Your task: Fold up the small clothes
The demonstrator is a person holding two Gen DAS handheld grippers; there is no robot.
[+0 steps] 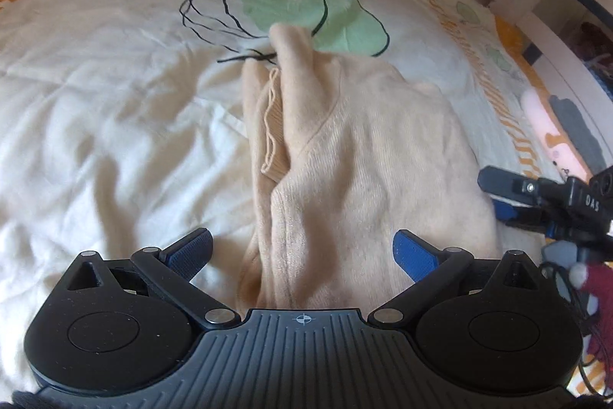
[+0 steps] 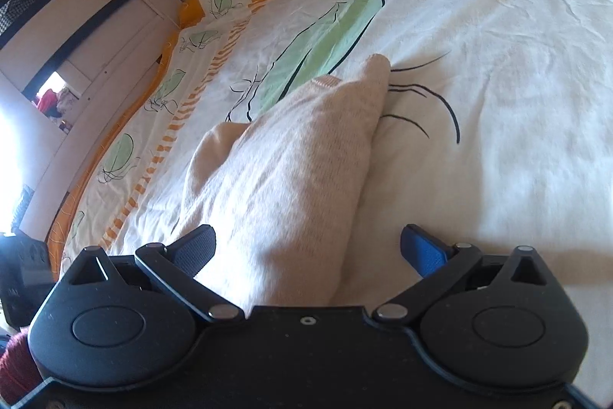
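Sweater half-folded, both tongs free

Bedding first, on the far left: a white duvet [image 1: 95, 94] printed with green leaves and orange stripes, rumpled where nothing lies on it. Moving right, the beige sweater [image 1: 364, 140] lies on the bed near the middle of the left wrist view, already doubled over itself, with a ribbed cuff [image 1: 274, 125] showing along its left edge and a loose peak of cloth at the far end. The left tongs [image 1: 302, 252] stand wide apart over its near edge, gripping nothing. Further right, the right tongs [image 1: 509, 194] come in at the sweater's right side; from their own camera they also stand wide [image 2: 306, 250], the sweater [image 2: 283, 186] running up between the fingers but not pinched.

The step in hand looks like taking a fresh hold for the next fold. To do it well, I would judge:

- lower each pair onto a clean edge, catching all layers at once — a single layer will drag the pile open;
- close on both sides before lifting, so the cloth rises level;
- tuck the stray cuff and the far peak in, or the bundle ends lopsided;
- keep the soft duvet out of the pinch.
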